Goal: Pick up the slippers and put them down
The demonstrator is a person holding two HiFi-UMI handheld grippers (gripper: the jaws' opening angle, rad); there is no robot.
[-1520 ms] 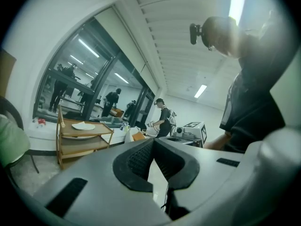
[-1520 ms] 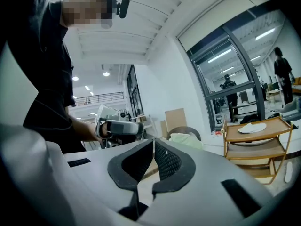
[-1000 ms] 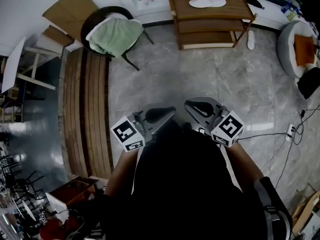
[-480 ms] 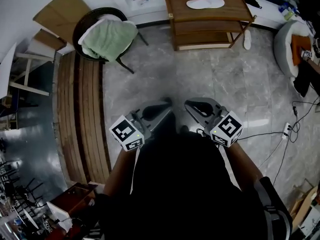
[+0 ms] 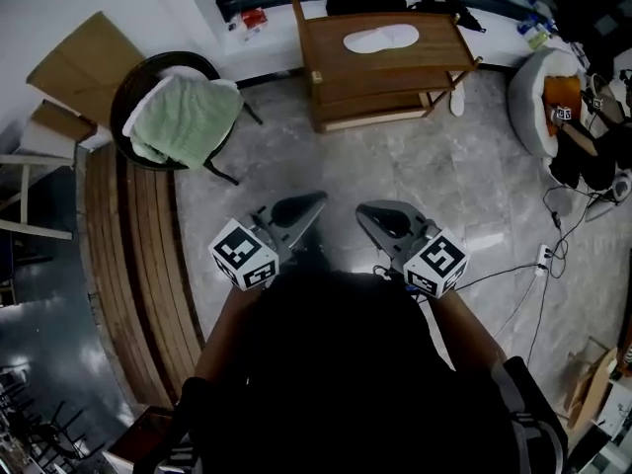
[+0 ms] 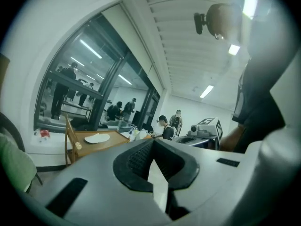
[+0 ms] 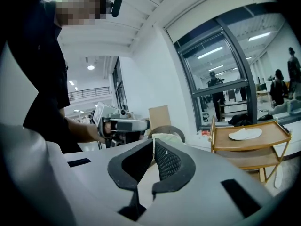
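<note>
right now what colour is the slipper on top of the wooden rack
White slipper, best in the head view.

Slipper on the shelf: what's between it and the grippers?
Nothing. The head view shows only bare grey floor between the left gripper, the right gripper and the shelf holding the slipper.

Bright, fisheye-warped, perhaps slightly blurred.

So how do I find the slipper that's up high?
Find the wooden shelf rack by the far wall. The white slipper lies flat on its top shelf; the other slipper is down on the floor beside the rack.
</note>
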